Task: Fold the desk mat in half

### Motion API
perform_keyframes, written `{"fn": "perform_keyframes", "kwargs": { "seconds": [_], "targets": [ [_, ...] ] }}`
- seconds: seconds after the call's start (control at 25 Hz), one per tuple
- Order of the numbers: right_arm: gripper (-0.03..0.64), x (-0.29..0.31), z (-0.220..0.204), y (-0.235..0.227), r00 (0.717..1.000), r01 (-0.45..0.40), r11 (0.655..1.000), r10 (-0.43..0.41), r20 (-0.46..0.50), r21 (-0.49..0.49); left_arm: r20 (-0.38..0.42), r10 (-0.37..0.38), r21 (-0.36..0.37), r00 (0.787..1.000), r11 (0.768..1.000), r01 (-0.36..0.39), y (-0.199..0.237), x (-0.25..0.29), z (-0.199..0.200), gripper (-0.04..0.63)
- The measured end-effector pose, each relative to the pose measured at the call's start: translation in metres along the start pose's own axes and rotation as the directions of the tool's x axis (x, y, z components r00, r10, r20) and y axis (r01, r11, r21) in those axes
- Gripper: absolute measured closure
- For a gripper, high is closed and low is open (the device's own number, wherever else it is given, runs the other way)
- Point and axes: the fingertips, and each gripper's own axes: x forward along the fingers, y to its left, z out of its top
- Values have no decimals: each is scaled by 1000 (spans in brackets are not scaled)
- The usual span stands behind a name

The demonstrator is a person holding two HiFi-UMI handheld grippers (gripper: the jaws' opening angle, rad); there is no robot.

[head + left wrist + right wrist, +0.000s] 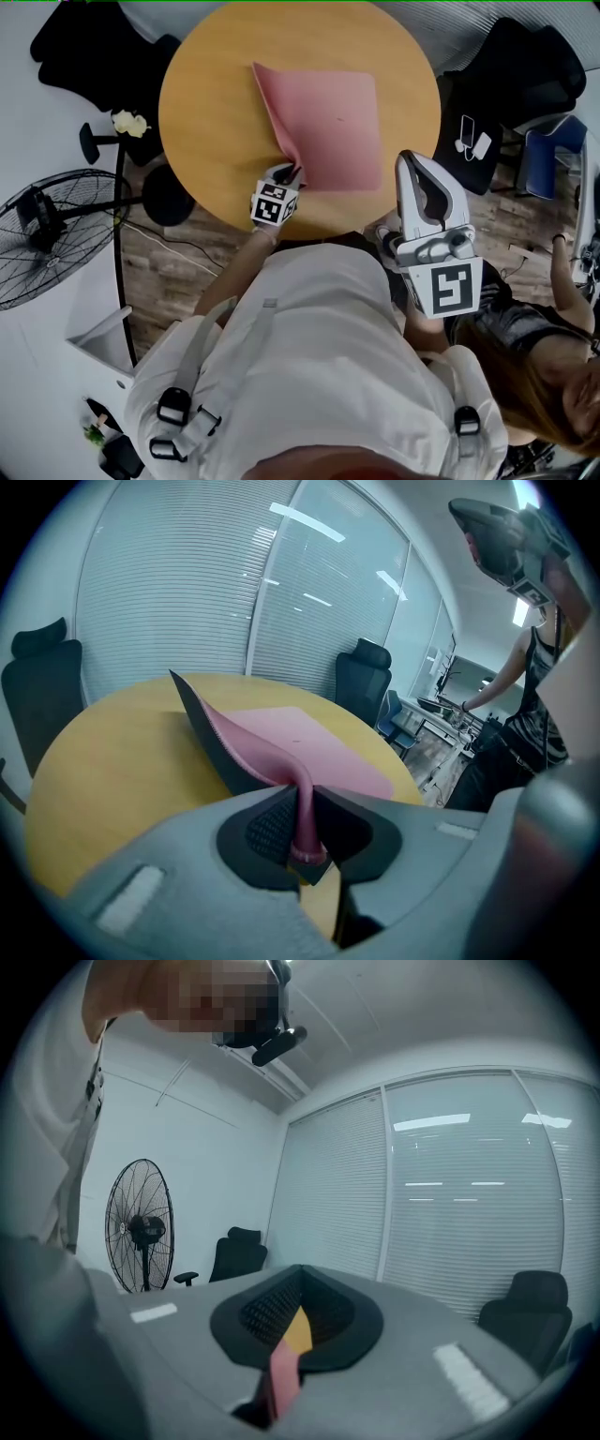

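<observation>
While the left gripper [306, 803] pinches the pink mat [330, 131] by its near edge, lifting it off the round table [211, 122], the right gripper [298, 1277] is off the table, jaws pressed together, empty.

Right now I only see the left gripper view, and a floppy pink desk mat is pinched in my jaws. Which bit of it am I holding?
Observer: The left gripper has the pink desk mat by its near left corner.
Operator: Is my other gripper holding anything?
Observer: No. The right gripper is empty, held up past the near edge of the round yellow wooden table.
Operator: Is there anything on the floor I could bump?
Observer: A black standing fan stands on the floor off the table's left side.
</observation>
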Motion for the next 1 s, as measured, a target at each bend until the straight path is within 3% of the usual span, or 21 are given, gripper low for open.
{"fn": "perform_keyframes", "kwargs": {
  "seconds": [0.16, 0.76, 1.0],
  "targets": [
    [612, -3, -4, -5, 1000, -9, 999, 9, -5, -30, -4, -14, 8, 1000, 1000, 14, -7, 5, 3, 549],
    [612, -18, 3, -12, 1000, 21, 1000, -21, 9, 19, -19, -50, 27, 999, 998, 50, -36, 19, 3, 549],
    [612, -27, 1, -18, 1000, 15, 1000, -14, 14, -15, -24, -60, 31, 998, 998, 61, -44, 24, 4, 549]
  ]
}}
